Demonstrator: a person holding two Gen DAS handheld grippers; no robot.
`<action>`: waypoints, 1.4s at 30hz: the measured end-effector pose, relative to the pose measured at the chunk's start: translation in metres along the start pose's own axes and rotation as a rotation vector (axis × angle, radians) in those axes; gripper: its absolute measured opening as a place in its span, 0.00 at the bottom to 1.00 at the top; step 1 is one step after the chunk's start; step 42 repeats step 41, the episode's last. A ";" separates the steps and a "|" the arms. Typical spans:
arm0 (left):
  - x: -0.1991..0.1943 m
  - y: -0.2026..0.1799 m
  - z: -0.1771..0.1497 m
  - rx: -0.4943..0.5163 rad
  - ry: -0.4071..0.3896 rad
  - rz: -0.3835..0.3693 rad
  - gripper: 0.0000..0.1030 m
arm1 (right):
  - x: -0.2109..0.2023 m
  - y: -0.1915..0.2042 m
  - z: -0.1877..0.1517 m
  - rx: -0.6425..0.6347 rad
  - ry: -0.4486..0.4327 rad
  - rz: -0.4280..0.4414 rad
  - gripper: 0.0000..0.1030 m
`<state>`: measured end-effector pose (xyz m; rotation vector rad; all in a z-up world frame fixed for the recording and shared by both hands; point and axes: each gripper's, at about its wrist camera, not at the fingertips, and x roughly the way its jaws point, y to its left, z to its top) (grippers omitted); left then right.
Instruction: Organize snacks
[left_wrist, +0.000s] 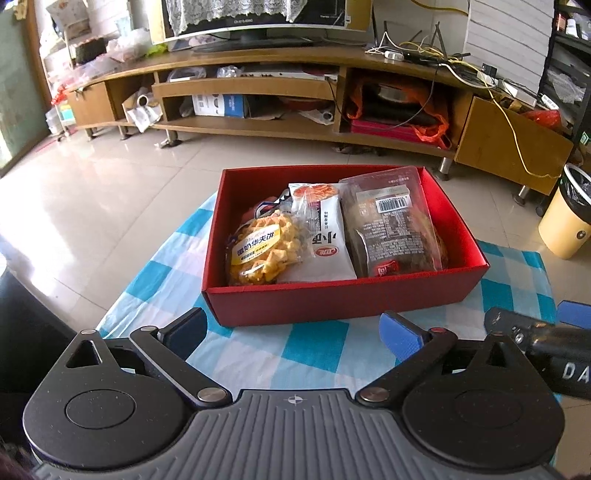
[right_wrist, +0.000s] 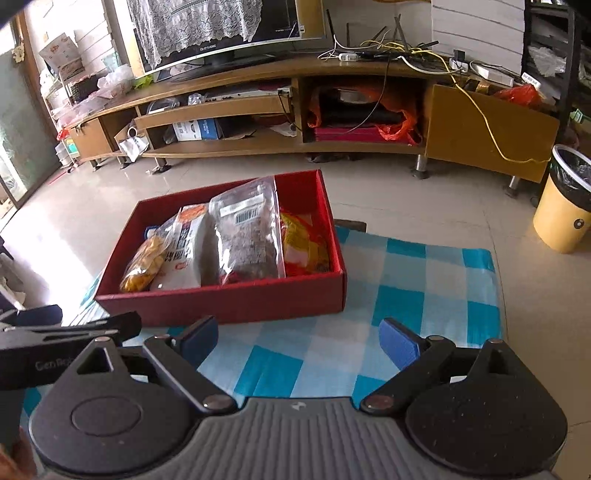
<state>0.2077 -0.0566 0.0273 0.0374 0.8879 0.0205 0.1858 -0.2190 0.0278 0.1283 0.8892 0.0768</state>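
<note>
A red cardboard box (left_wrist: 332, 299) (right_wrist: 229, 301) stands on a blue-and-white checked cloth (left_wrist: 314, 347) (right_wrist: 413, 288). Inside lie a yellow waffle pack (left_wrist: 264, 245) (right_wrist: 144, 267), a white snack packet (left_wrist: 327, 240) (right_wrist: 184, 254), a clear bag of dark snacks (left_wrist: 395, 229) (right_wrist: 249, 236) and a yellow-red packet (right_wrist: 303, 243) at the right end. My left gripper (left_wrist: 295, 334) is open and empty, just short of the box's near wall. My right gripper (right_wrist: 299, 341) is open and empty over the cloth, right of the box's middle.
A long wooden TV stand (left_wrist: 295, 122) (right_wrist: 288, 107) with a monitor and cables runs along the far wall. A yellow waste bin (left_wrist: 567, 214) (right_wrist: 565, 206) stands on the tiled floor at right. The other gripper shows at the edge of each view (left_wrist: 539, 339) (right_wrist: 70, 339).
</note>
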 end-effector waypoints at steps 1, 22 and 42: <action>-0.002 0.000 -0.001 0.003 -0.005 -0.001 0.98 | -0.001 0.001 -0.002 -0.003 0.002 0.004 0.92; -0.053 0.004 -0.034 0.019 -0.098 -0.044 0.99 | -0.054 0.006 -0.037 -0.006 -0.063 0.050 0.92; -0.070 0.004 -0.053 0.021 -0.137 -0.054 1.00 | -0.066 0.001 -0.052 -0.009 -0.071 0.066 0.94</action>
